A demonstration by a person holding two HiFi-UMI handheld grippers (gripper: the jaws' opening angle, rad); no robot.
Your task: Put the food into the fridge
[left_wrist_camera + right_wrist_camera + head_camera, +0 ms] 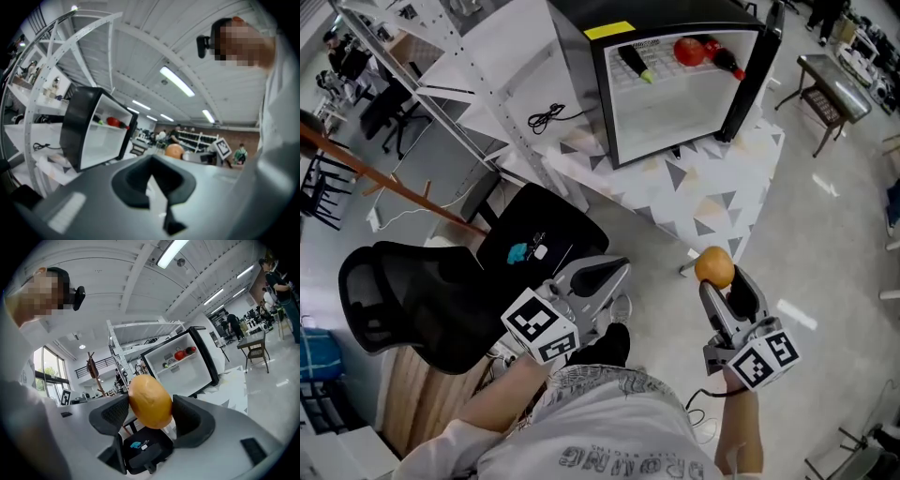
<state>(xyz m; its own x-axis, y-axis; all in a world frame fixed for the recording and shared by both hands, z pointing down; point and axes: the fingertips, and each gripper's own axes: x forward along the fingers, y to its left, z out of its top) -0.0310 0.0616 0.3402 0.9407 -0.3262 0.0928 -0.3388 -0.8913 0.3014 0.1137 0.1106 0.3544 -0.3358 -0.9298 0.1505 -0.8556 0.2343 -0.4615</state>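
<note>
A black mini fridge [581, 66] stands on a table with a triangle-patterned cloth [712, 187]. Its door [755, 75] is swung open to the right. On its upper shelf lie a red round fruit [688, 51] and two dark bottles [635, 63]. My right gripper [718, 278] is shut on a yellow-orange oval fruit [714, 266], held well short of the fridge; the fruit [150, 401] fills the gap between the pads. My left gripper [614, 270] is shut with nothing in it, low beside my body. The fridge [93, 131] also shows in the left gripper view.
A black office chair [412, 300] and a black seat [539, 234] with small items stand between me and the table. A white metal rack [478, 75] is left of the fridge. A small side table [830, 89] stands at far right.
</note>
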